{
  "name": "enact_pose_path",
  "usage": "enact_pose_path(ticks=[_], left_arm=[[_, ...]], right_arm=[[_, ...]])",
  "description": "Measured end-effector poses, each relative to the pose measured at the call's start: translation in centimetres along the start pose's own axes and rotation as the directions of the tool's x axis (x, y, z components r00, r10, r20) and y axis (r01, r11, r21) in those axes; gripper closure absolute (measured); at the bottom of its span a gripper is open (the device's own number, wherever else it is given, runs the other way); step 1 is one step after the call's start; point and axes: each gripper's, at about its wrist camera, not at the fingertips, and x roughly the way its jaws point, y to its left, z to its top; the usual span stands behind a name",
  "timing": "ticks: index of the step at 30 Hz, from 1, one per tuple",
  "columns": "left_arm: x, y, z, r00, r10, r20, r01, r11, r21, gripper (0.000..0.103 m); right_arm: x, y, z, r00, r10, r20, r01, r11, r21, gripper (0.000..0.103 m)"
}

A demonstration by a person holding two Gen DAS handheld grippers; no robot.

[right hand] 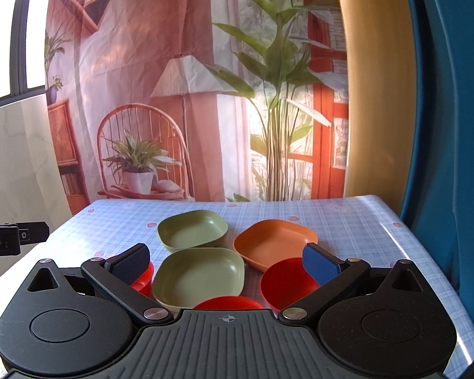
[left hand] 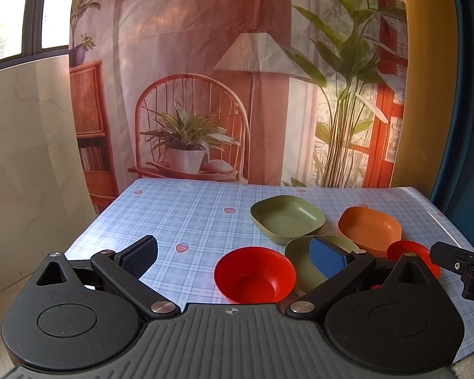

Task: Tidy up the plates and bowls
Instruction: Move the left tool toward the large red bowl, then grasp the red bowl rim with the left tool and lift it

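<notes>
Several dishes stand on the checked blue tablecloth (left hand: 180,214). In the left wrist view a red round bowl (left hand: 254,274) sits between my open left gripper's (left hand: 233,254) fingers, with a near green dish (left hand: 300,252), a far green square dish (left hand: 287,219), an orange dish (left hand: 369,227) and another red bowl (left hand: 417,252) to the right. In the right wrist view my open right gripper (right hand: 226,263) hovers over the near green dish (right hand: 199,278), with red bowls at left (right hand: 143,276), right (right hand: 284,281) and below (right hand: 229,302). Both grippers are empty.
A printed backdrop (left hand: 237,79) hangs behind the table's far edge. A blue curtain (right hand: 452,126) stands on the right. The right gripper's tip (left hand: 461,265) shows in the left wrist view; the left gripper's body (right hand: 12,241) shows at the left of the right wrist view.
</notes>
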Motion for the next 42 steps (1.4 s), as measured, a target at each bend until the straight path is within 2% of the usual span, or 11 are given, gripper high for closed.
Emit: enact_pose_path(ticks=[10, 20, 23, 24, 25, 28, 32, 33, 35, 40, 42], left_arm=[[2.6, -1.3, -1.9, 1.000, 0.011, -0.027, -0.009, 0.998, 0.062, 0.000], [4.4, -2.6, -3.4, 0.995, -0.031, -0.097, 0.037, 0.998, 0.057, 0.000], [4.7, -3.0, -3.7, 0.993, -0.055, -0.101, 0.063, 0.996, 0.067, 0.001], [4.8, -3.1, -3.8, 0.992, -0.069, -0.106, 0.077, 0.995, 0.066, 0.001], [5.0, -3.2, -3.9, 0.989, -0.091, -0.115, 0.099, 0.993, 0.058, 0.001], [5.7, -3.6, -4.3, 0.981, -0.133, -0.144, 0.140, 0.989, 0.040, 0.001], [6.8, -4.6, -4.5, 0.965, -0.172, -0.197, 0.187, 0.980, 0.063, 0.014], [7.0, -4.8, -4.6, 0.962, -0.181, -0.205, 0.198, 0.978, 0.068, 0.017], [7.4, -5.4, -4.8, 0.955, -0.201, -0.219, 0.222, 0.972, 0.076, 0.021], [8.9, -6.6, -5.1, 0.931, -0.238, -0.278, 0.271, 0.958, 0.089, 0.029], [9.6, -7.1, -5.1, 0.916, -0.255, -0.311, 0.293, 0.953, 0.082, 0.032]], right_arm=[[1.9, -1.3, -2.9, 0.999, -0.014, -0.049, 0.015, 1.000, 0.024, 0.000], [4.3, -1.8, -4.7, 0.990, -0.017, -0.143, 0.019, 1.000, 0.015, 0.000], [4.9, -1.6, -5.2, 0.985, -0.020, -0.169, 0.020, 1.000, -0.004, 0.008], [5.0, -1.6, -5.3, 0.984, -0.025, -0.177, 0.023, 1.000, -0.010, 0.013], [5.2, -1.6, -5.4, 0.983, -0.024, -0.184, 0.022, 1.000, -0.011, 0.019], [5.5, -2.0, -5.7, 0.980, -0.019, -0.197, 0.020, 1.000, 0.000, 0.025], [6.0, -2.7, -6.0, 0.976, -0.012, -0.216, 0.018, 1.000, 0.024, 0.027], [6.1, -2.8, -6.1, 0.975, -0.003, -0.222, 0.010, 1.000, 0.029, 0.031], [6.4, -3.1, -6.3, 0.973, 0.012, -0.231, -0.003, 0.999, 0.038, 0.038], [7.0, -3.8, -6.8, 0.968, 0.019, -0.250, -0.005, 0.998, 0.057, 0.040], [7.1, -4.3, -7.0, 0.967, 0.025, -0.252, -0.007, 0.997, 0.074, 0.043]])
